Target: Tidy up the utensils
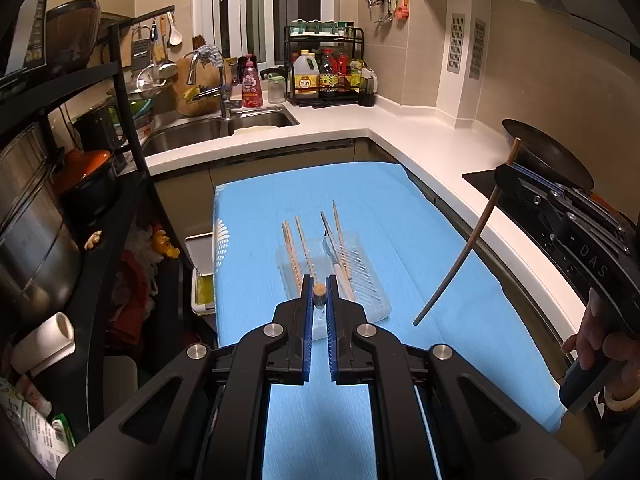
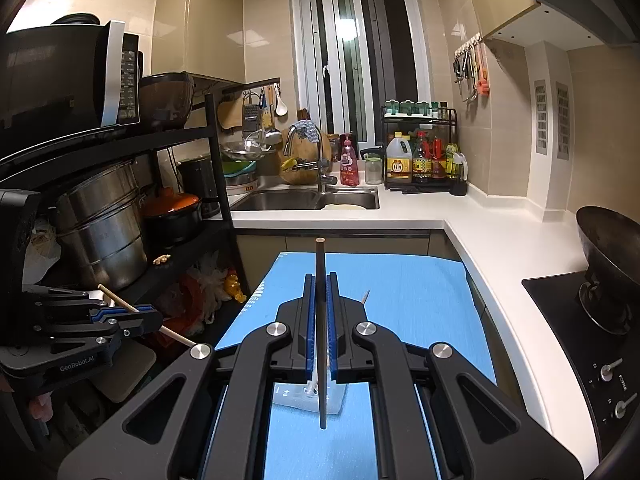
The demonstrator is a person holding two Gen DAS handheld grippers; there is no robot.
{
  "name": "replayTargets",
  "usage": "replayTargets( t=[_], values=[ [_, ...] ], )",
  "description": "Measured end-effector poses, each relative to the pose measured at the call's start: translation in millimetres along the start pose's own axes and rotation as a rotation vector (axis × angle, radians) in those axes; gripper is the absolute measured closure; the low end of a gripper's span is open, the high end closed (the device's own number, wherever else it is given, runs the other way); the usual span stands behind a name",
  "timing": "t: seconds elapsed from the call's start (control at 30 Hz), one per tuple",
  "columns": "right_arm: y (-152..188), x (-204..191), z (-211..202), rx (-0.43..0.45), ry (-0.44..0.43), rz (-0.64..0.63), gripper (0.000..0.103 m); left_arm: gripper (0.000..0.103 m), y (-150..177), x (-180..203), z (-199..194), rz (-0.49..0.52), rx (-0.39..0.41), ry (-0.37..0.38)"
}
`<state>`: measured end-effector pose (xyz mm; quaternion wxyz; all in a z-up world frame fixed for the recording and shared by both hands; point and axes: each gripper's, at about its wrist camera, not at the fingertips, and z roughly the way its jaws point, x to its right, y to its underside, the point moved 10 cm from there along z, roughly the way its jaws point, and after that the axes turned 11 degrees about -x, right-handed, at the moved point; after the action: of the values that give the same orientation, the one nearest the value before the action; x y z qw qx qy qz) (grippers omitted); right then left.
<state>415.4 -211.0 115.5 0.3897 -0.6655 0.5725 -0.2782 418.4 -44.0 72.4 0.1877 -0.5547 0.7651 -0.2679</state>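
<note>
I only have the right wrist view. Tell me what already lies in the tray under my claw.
Observer: The clear tray holds light chopsticks on its left side, and more chopsticks with a metal utensil on its right.
Operator: Say where my dark chopstick's tip is.
Observer: The dark chopstick in the right claw slants down. Its tip hangs over the blue mat, right of the tray.
Operator: Place the left claw for me.
Observer: The left claw, shut on a pale chopstick, is over the tray's near edge.
</note>
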Motion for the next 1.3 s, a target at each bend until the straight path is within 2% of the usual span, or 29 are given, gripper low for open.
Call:
replayTargets(
  t=[0.23,0.53,0.87,1.1,1.3],
  values=[
    [3.3,4.2,11.6,-0.019,0.002,0.014,0.097,0.097,-2.1,1.3,8.7,-0.004,-0.01,0.001],
    [-30.9,22.1,36.5,-0.014,0.022,0.031,0.097,0.097,-41.6,-12.4,18.2,-0.012,0.022,-0.009],
    [-51.1,36.3,87.9,-0.065,0.042,0.021,0.097,0.097,-76.5,-22.4,63.9,0.004,-0.013,-0.004],
    [-50.1,42.3,108.8,-0.079,0.035,0.027,0.097,0.097,-82.4,-25.4,86.1,0.016,-0.032,0.008],
    [-47.6,38.5,111.3,-0.079,0.025,0.026,0.097,0.097,-77.4,-29.6,88.1,0.008,-0.039,0.013]
  ],
)
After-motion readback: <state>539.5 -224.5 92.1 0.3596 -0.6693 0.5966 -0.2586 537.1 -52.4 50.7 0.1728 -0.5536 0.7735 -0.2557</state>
